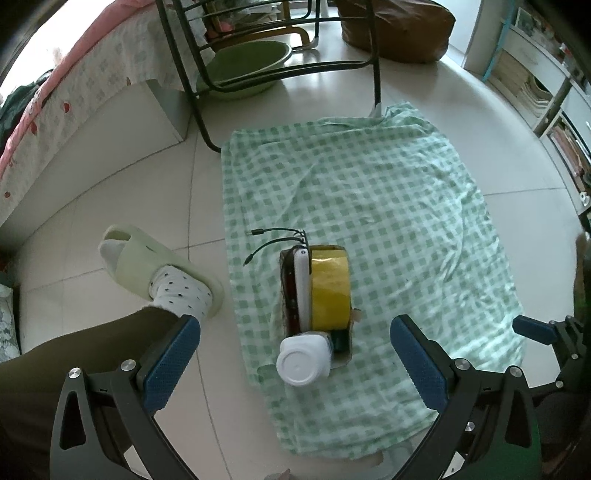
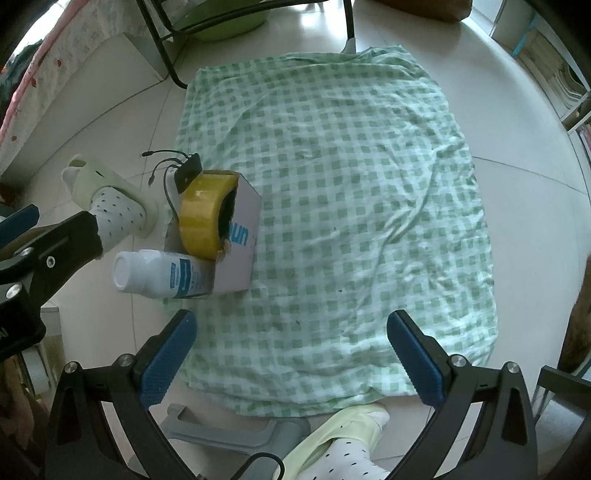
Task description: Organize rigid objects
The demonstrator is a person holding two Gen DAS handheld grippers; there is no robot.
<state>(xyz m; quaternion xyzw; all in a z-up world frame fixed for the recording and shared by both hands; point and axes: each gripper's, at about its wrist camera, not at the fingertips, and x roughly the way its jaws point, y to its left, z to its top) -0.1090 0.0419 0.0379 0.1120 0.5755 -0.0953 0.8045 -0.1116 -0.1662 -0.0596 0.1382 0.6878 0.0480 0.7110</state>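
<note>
A small cardboard box (image 2: 240,236) stands on the green checked cloth (image 2: 351,184) near its left edge. In it are a yellow tape roll (image 1: 330,288) (image 2: 205,214), a white bottle (image 1: 304,360) (image 2: 159,275) sticking out of the near end, and a white power bank (image 1: 303,284) with short black cables (image 1: 273,240). My left gripper (image 1: 295,354) is open and empty, above the bottle end of the box. My right gripper (image 2: 291,354) is open and empty over the bare cloth, right of the box.
A foot in a pale green slipper (image 1: 147,266) rests left of the cloth; another slipper (image 2: 332,432) is at its near edge beside a grey handle-like object (image 2: 221,432). A black chair frame (image 1: 258,66), green basin (image 1: 247,70) and brown bag (image 1: 399,29) stand beyond. A bed (image 1: 55,110) is left, shelves (image 1: 546,92) right.
</note>
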